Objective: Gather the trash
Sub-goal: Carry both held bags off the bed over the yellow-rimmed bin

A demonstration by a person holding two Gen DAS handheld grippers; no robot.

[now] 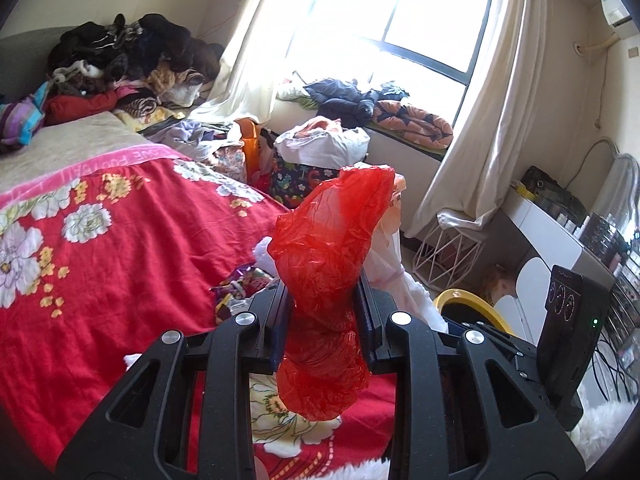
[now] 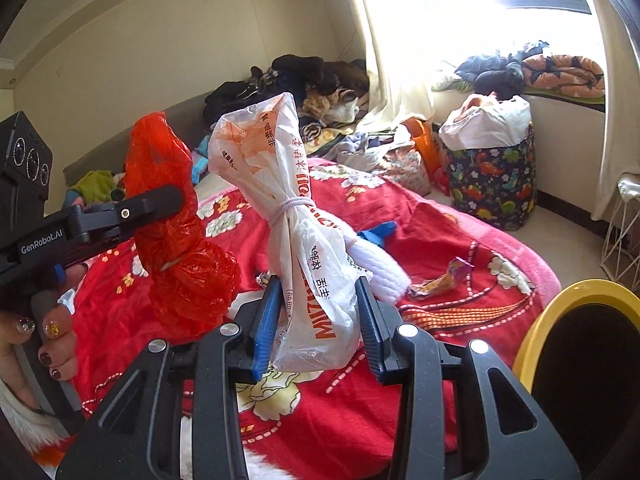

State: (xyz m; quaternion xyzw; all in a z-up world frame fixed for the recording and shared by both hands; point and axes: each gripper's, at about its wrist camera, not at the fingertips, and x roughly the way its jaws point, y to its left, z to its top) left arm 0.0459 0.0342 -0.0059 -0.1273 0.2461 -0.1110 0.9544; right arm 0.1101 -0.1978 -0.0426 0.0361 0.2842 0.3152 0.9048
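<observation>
Nearest me, my left hand-held gripper (image 1: 324, 312) is pinching a crumpled red plastic bag (image 1: 328, 264) between its two fingers, the bag standing up above them and hanging down below. My right hand-held gripper (image 2: 318, 320) is clamped on a white plastic bag (image 2: 296, 220) printed in orange and tied round its middle with a white band; it too stands upright out of the fingers. In the right wrist view the red bag sits just left of the white one, both held above the bed (image 2: 460, 240) with its red flowered blanket. Low on the right is the yellow rim of a bin (image 2: 560, 300). A crumpled wrapper (image 2: 444, 278) lies on the blanket beyond. Farther off, a dinosaur-print basket (image 2: 492, 184) stands on the floor, and clothes are piled (image 1: 132, 48) at the bed's far end.
</observation>
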